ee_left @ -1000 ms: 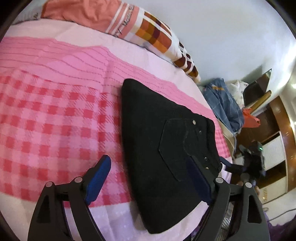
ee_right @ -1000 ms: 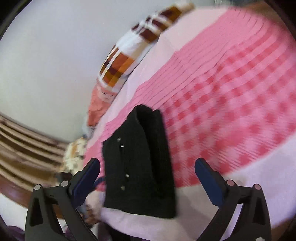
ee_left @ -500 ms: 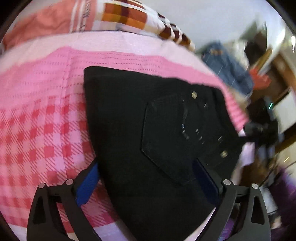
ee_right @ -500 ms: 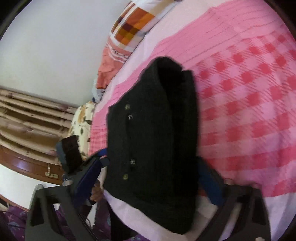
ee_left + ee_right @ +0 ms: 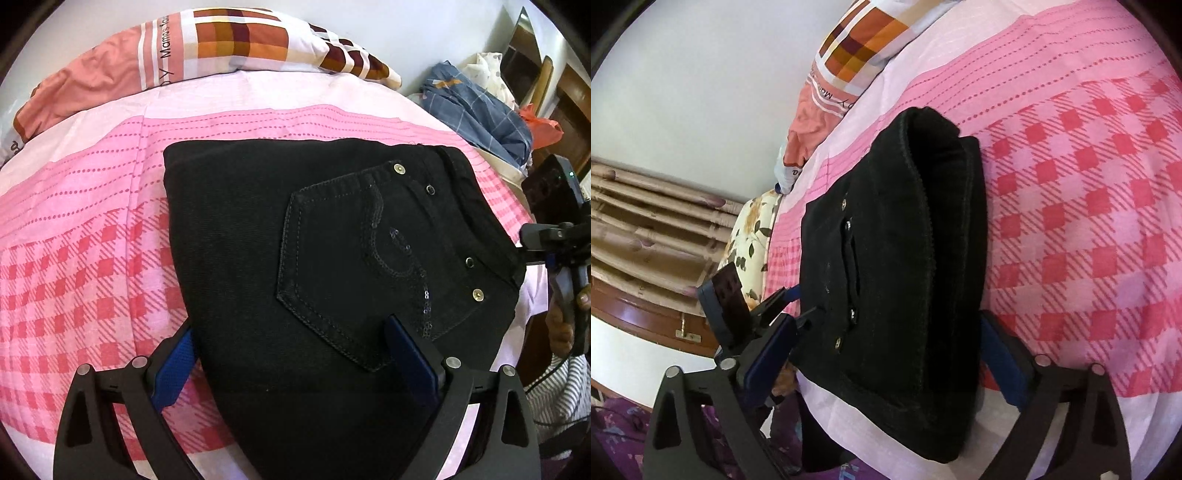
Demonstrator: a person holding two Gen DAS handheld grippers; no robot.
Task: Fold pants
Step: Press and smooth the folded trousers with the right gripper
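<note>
The black pants [image 5: 295, 258] lie folded into a compact stack on the pink checked bed cover [image 5: 74, 277], back pocket and rivets facing up. My left gripper [image 5: 291, 354] is open, its blue pads straddling the stack's near edge. In the right wrist view the same folded pants [image 5: 897, 258] show from the waistband side. My right gripper [image 5: 886, 354] is open, its pads at either side of the stack's near end. The other gripper [image 5: 738, 306] shows at the left of that view.
A patchwork pillow [image 5: 221, 44] lies at the head of the bed. A pile of blue clothes [image 5: 476, 107] sits at the right past the bed edge. A floral pillow [image 5: 750, 236] and a wooden headboard [image 5: 646, 221] lie left in the right wrist view.
Both grippers have moved in close to the folded pants, which now fill each view. Both stay open.
</note>
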